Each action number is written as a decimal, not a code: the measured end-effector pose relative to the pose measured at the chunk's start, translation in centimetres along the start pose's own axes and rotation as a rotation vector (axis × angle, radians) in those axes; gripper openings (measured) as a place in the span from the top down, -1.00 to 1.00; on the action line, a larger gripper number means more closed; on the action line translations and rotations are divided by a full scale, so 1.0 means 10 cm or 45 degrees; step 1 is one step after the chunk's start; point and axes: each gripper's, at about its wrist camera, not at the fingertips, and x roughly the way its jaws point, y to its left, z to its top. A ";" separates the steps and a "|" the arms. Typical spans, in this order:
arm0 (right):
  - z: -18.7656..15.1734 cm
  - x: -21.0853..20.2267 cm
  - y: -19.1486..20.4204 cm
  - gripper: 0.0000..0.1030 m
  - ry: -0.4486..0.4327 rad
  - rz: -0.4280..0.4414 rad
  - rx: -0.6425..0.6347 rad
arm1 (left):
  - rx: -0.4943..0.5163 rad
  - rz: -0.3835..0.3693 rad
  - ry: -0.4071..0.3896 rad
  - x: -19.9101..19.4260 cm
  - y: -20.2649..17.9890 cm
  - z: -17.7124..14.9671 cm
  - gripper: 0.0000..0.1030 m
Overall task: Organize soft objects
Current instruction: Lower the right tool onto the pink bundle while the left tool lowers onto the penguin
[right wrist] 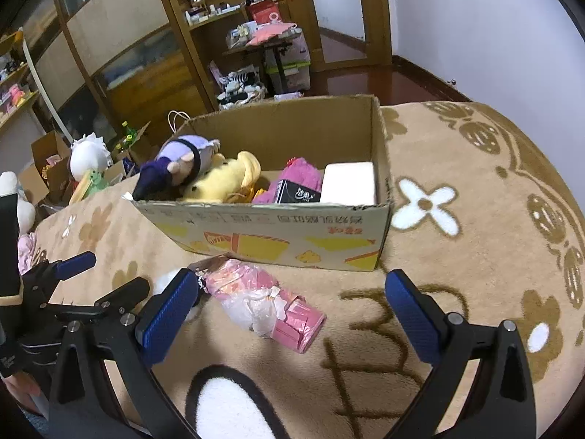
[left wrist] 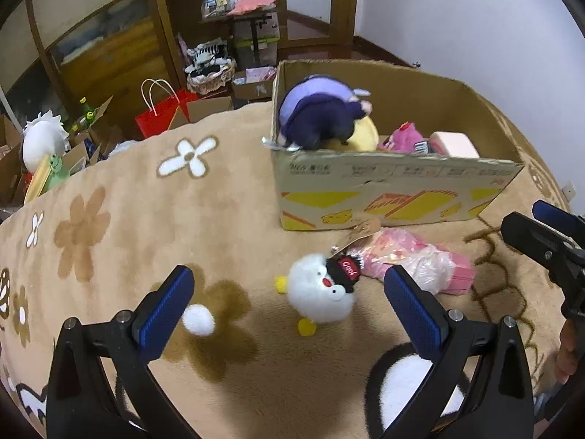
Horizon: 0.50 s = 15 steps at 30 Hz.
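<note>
A white plush bird with a black "Cool" cap (left wrist: pixel 320 294) lies on the tan flowered blanket (left wrist: pixel 128 219), just ahead of my open, empty left gripper (left wrist: pixel 289 303). A pink plastic-wrapped soft toy (left wrist: pixel 413 259) lies to its right, in front of the cardboard box (left wrist: pixel 395 190). In the right wrist view the pink wrapped toy (right wrist: pixel 263 301) lies between and just ahead of my open, empty right gripper (right wrist: pixel 292 307). The box (right wrist: pixel 278 226) holds a purple plush (right wrist: pixel 179 161), a yellow plush (right wrist: pixel 223 177), a pink plush (right wrist: pixel 298 177) and a white pad (right wrist: pixel 349 183).
The right gripper shows at the right edge of the left wrist view (left wrist: pixel 544 245); the left gripper shows at the left of the right wrist view (right wrist: pixel 84 285). Beyond the blanket's far edge stand a red paper bag (left wrist: pixel 161 113), open boxes with plush toys (left wrist: pixel 44 146) and wooden shelves (left wrist: pixel 219 0).
</note>
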 end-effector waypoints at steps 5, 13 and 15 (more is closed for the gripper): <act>-0.01 0.16 0.04 -1.00 0.052 -0.002 -0.028 | 0.007 -0.023 0.026 0.11 -0.01 -0.02 -0.99; -0.05 0.37 0.06 -1.00 0.088 0.012 -0.048 | 0.033 -0.049 0.096 0.30 -0.08 -0.06 -0.99; -0.06 0.43 0.05 -1.00 0.103 0.029 -0.042 | 0.037 -0.054 0.114 0.35 -0.10 -0.07 -0.99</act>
